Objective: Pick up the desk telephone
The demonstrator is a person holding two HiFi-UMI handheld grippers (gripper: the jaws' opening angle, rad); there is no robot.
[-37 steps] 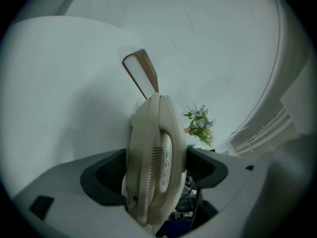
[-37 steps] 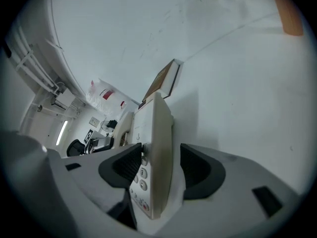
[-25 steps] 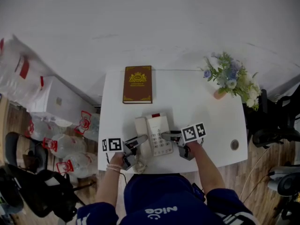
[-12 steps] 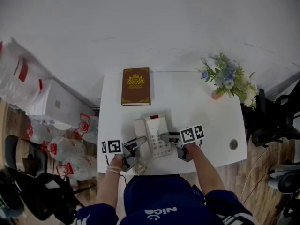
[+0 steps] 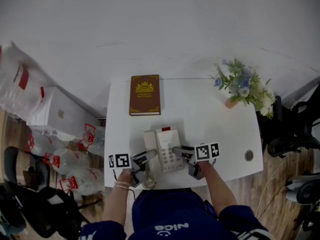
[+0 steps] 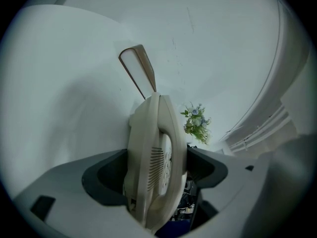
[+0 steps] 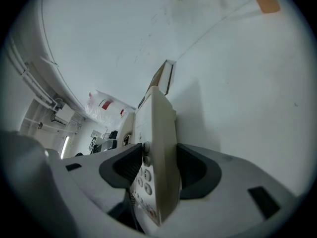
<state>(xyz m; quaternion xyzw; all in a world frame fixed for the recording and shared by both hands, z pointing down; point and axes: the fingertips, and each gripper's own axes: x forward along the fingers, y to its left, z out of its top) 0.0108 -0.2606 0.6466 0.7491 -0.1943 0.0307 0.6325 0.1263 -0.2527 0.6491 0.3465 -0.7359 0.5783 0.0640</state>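
Note:
The cream desk telephone (image 5: 165, 146) lies near the front of the white desk (image 5: 210, 119), handset on its left side. My left gripper (image 5: 149, 156) comes in from the left. In the left gripper view the handset side (image 6: 151, 152) fills the gap between the jaws, and my left gripper (image 6: 156, 170) is shut on it. My right gripper (image 5: 177, 150) reaches in from the right. Its jaws have just been closing and now straddle the keypad edge (image 7: 161, 133), one pad on the button face and one on the underside, so my right gripper (image 7: 158, 170) is shut on the phone.
A brown book (image 5: 145, 94) lies at the desk's back left. A small pot of flowers (image 5: 242, 86) stands at the back right. The coiled cord (image 5: 149, 180) hangs over the front edge. Plastic bags (image 5: 75, 154) crowd the floor on the left and a dark chair (image 5: 292, 129) stands on the right.
The right gripper has tilted slightly, its marker cube shifting toward the desk's front edge, and its jaws sit closer on the phone. The left gripper and phone keep their places.

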